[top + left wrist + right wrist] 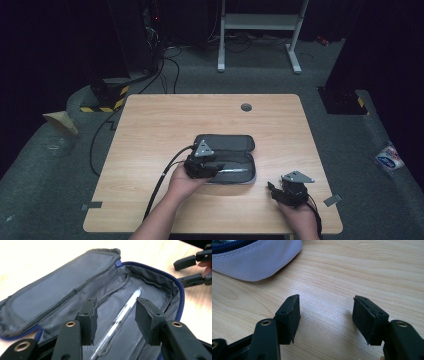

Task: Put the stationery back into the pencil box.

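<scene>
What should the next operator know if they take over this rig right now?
Left gripper: open, jaws on either side of the pen, nothing gripped.
Right gripper: open, holding nothing, over bare table right of the case.
Pencil case: unzipped, lid folded back, mid-table. The clear pen lies in its near half.
Done: case opened.
Left: probably close on the pen and lift it out, or else zip the case shut.

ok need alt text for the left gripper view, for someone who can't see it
The left tongs hover open over a clear pen lying inside an unzipped grey pencil case with a blue zipper, one jaw on either side of the pen. The case's lid lies folded back on a light wooden table, and the right tongs show at the top right corner, also open.
</scene>
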`<state>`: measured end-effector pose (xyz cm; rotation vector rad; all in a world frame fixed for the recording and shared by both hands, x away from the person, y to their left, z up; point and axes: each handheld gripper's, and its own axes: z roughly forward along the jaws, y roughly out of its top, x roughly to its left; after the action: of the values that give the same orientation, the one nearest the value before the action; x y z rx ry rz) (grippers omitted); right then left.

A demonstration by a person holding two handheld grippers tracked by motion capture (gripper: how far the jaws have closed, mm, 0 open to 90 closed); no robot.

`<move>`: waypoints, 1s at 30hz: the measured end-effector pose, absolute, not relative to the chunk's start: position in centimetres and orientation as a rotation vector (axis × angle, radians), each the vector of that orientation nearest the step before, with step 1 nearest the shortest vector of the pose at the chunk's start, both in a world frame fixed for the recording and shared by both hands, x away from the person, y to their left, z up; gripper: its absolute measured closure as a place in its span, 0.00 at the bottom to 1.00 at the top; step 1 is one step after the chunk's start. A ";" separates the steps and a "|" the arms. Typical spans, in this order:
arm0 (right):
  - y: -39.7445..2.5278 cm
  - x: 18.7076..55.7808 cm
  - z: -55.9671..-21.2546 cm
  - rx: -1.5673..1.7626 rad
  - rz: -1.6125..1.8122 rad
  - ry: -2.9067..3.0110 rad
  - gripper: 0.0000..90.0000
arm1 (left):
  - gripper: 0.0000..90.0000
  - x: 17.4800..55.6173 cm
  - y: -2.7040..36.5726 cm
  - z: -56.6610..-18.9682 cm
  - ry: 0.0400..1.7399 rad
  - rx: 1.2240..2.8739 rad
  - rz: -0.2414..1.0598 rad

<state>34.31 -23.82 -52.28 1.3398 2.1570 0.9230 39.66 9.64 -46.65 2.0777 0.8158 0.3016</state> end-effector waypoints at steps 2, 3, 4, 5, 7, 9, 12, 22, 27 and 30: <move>-23.8 34.3 -52.3 1.340 0.922 2.157 0.43 | 0.55 39.2 10.6 -46.8 0.850 2.055 0.317; -23.8 34.3 -52.3 1.340 0.922 2.157 0.43 | 0.53 39.2 10.6 -46.8 0.850 2.055 0.317; -23.8 34.3 -52.3 1.340 0.922 2.156 0.43 | 0.53 39.1 11.0 -46.8 0.858 2.054 0.325; -23.8 34.3 -52.3 1.341 0.922 2.156 0.43 | 0.51 39.0 11.3 -46.8 0.869 2.051 0.336; -23.8 34.3 -52.3 1.341 0.922 2.156 0.43 | 0.48 38.8 12.5 -46.9 0.906 2.035 0.368; -23.8 34.3 -52.3 1.342 0.922 2.155 0.43 | 0.46 38.7 13.3 -46.9 0.931 2.019 0.381; -23.8 34.3 -52.3 1.342 0.921 2.154 0.43 | 0.41 38.4 14.7 -46.9 0.951 1.980 0.377; -23.7 34.3 -52.3 1.347 0.919 2.151 0.43 | 0.27 37.3 18.0 -47.0 0.997 1.917 0.356; -23.7 34.3 -52.3 1.347 0.919 2.151 0.43 | 0.22 36.8 19.9 -47.3 1.045 1.904 0.386; -23.7 34.3 -52.3 1.347 0.919 2.150 0.43 | 0.16 36.2 21.5 -48.1 1.103 1.908 0.418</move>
<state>34.28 -23.74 -52.28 1.3469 2.1503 0.9187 36.16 21.45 -48.11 1.9080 1.1027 0.4180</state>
